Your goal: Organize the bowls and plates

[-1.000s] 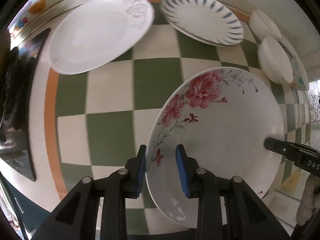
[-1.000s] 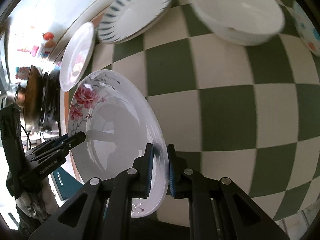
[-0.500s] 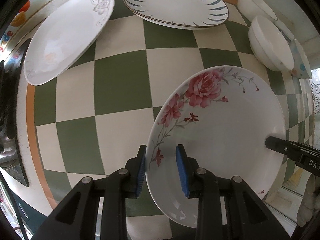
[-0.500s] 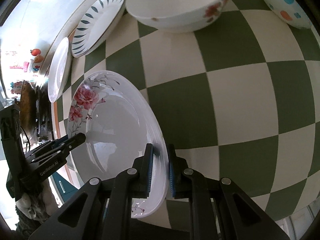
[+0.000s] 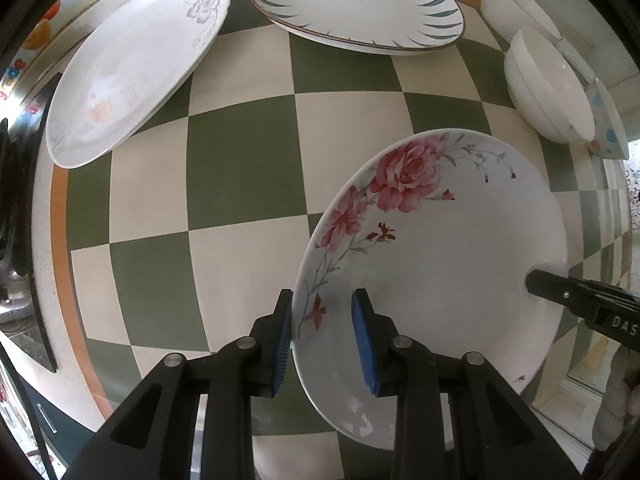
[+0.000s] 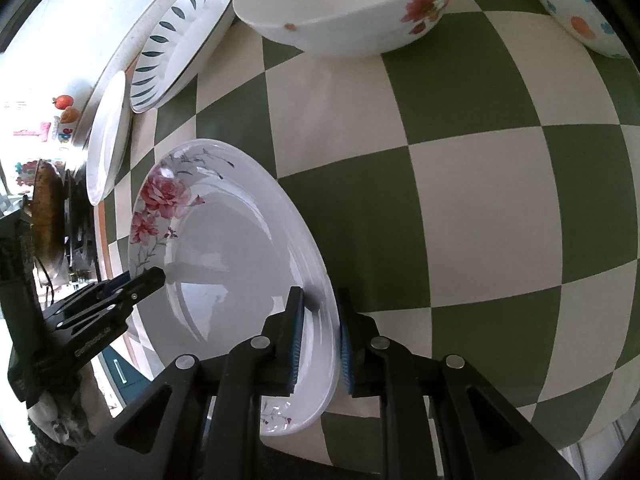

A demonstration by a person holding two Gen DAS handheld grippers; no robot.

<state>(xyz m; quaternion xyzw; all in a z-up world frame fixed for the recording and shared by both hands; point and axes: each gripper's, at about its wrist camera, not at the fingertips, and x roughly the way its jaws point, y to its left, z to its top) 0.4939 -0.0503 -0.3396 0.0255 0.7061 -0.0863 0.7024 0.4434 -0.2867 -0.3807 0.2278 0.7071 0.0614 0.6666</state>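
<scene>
Two grippers hold one white plate with pink roses printed on its rim [image 5: 440, 264], lifted and tilted above the green-and-cream checked tablecloth [image 5: 240, 168]. The left gripper [image 5: 324, 336] has its blue-padded jaws set on either side of the plate's near left rim, one pad behind the edge and one on the face, narrowed to the rim's thickness. The right gripper [image 6: 320, 332] pinches the opposite edge in the same way, its jaws drawn close with the rim between them; in the left wrist view its black tip shows at the plate's right edge.

At the far left of the cloth lies a white oval plate with a grey flower [image 5: 136, 80]. Far in the middle, just beside it, sits a white plate with dark blue leaf strokes around the rim [image 5: 356, 4]. To the far right stands a white bowl with red flowers on its side [image 6: 352, 8], and right of it a white bowl with blue and orange dots [image 6: 580, 4]. A dark pan [image 6: 44, 216] shows beyond the cloth's left edge.
</scene>
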